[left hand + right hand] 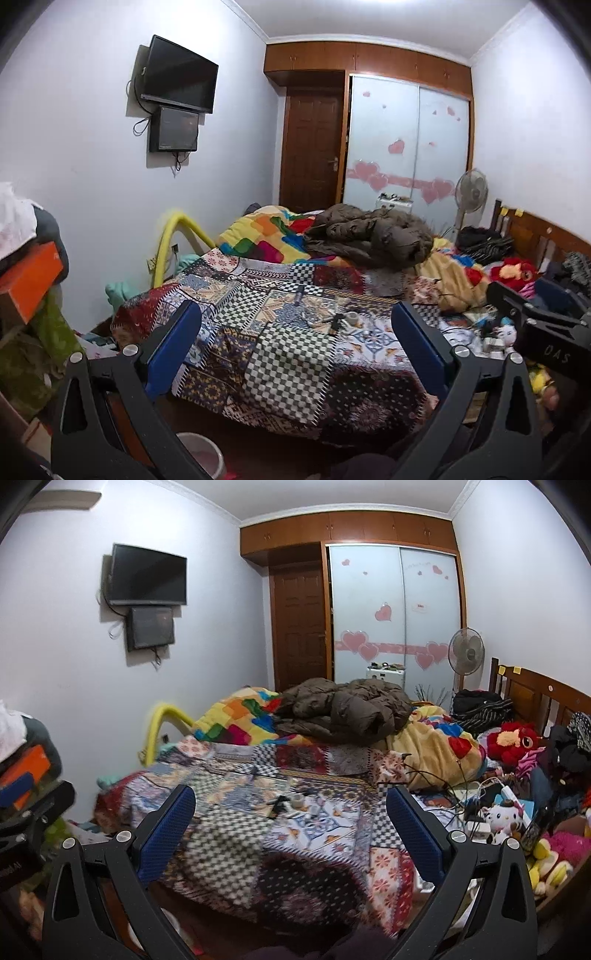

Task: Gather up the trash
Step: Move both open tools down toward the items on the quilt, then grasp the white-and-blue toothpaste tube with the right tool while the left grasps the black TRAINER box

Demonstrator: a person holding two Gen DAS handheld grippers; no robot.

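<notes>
A roll of tape (351,317) and a black stick-like item (334,324) lie among small bits of litter in the middle of the patchwork bedspread (288,369). My left gripper (295,339) is held before the bed's foot, open and holding nothing. A pale waste bucket (201,456) stands on the floor below it. In the right wrist view the tape roll (297,800) and black item (277,805) sit ahead of my right gripper (290,823), which is open too and also holds nothing. The litter is well beyond both sets of fingers.
A brown jacket (343,709) and colourful quilt (236,716) are piled at the bed's far end. Plush toys, cables and clothes (502,812) crowd the bed's right side. Boxes and bags (29,280) are stacked on the left. A fan (466,651) stands by the wardrobe.
</notes>
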